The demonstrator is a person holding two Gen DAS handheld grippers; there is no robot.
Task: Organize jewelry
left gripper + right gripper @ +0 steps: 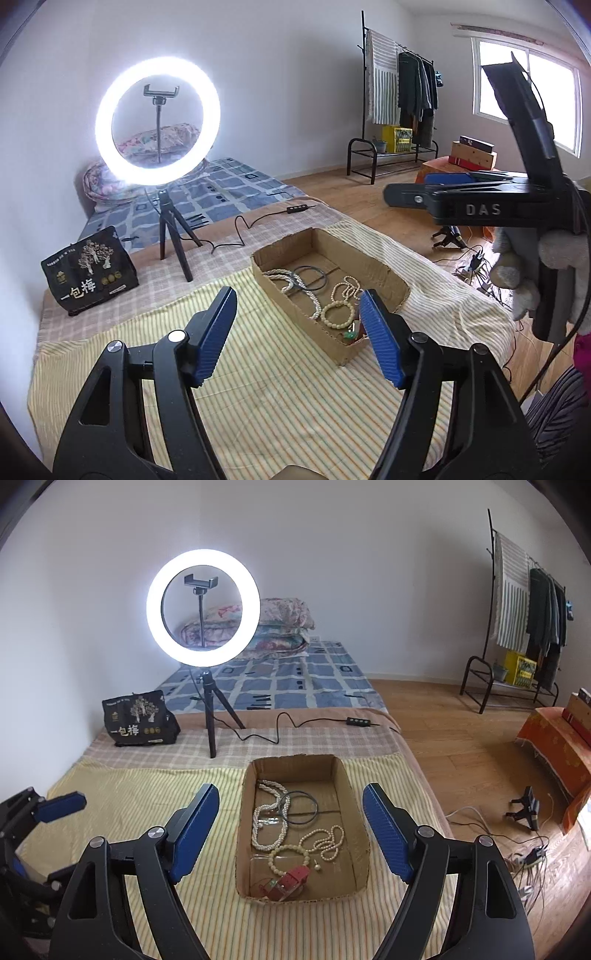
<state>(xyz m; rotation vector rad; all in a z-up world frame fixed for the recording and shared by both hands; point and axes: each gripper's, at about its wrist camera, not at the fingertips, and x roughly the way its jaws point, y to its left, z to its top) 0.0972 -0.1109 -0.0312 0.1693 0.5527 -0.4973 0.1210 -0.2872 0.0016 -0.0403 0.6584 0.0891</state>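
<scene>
cardboard box [356, 812], pearl necklaces [267, 819], red watch [291, 880]

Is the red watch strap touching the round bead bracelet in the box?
Touching. In the right wrist view the red strap lies against the bead bracelet's lower edge inside the cardboard box, with no gap showing.

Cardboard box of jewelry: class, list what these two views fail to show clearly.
- Left wrist view: the right finger and the near wall of the box hide the pieces at the near end.
- Right wrist view: the red strap overlaps something underneath; what it is cannot be told.
- Right wrist view: the earring is too small to identify surely.
- Both views: clasps are too small.
</scene>
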